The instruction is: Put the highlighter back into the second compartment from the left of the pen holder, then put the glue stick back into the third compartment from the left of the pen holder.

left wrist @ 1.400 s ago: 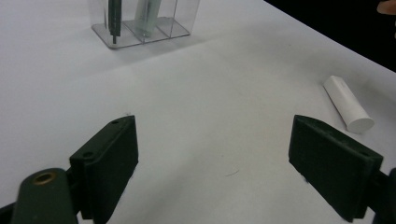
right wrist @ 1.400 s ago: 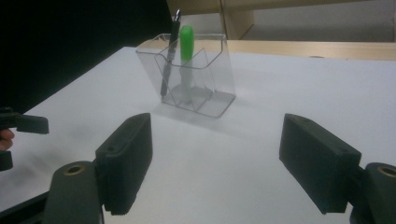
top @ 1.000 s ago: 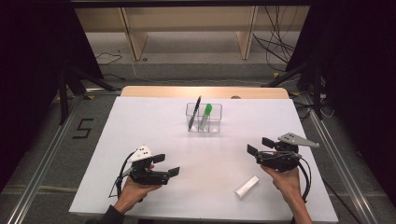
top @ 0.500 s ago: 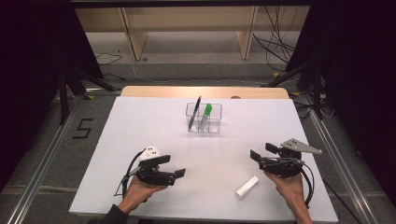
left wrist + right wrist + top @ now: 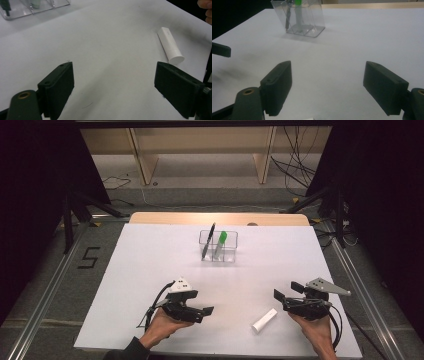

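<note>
High view showed both hands at the near edge of the white surface (image 5: 150, 265), each holding a tool low over it. The left tool (image 5: 202, 311) sat in the left hand (image 5: 162, 327), whose forearm came in from the bottom edge; its jaws pointed to the right, toward the other hand. The right tool (image 5: 285, 292) was held by the right hand (image 5: 312, 330) near the right edge, jaws pointing left and slightly away from the person, the grey plate on top tilted outward.

Between the two tools lay a white tube (image 5: 264, 320) — flat on the surface, slanted, just beside the right tool and touching neither. In the left gripper view the tube (image 5: 170, 45) lay ahead and to the right of the jaws, capped end nearest, with fingertips of the right hand at the top right corner. Both jaws there stood wide apart with bare surface between them — released, grasping nothing.

Right gripper view showed its jaws spread just as wide over bare surface, also released. Farther back stood a clear holder (image 5: 298, 18) with a black pen (image 5: 208, 241) and a green marker (image 5: 220, 244) upright in separate compartments, well apart from both hands.
</note>
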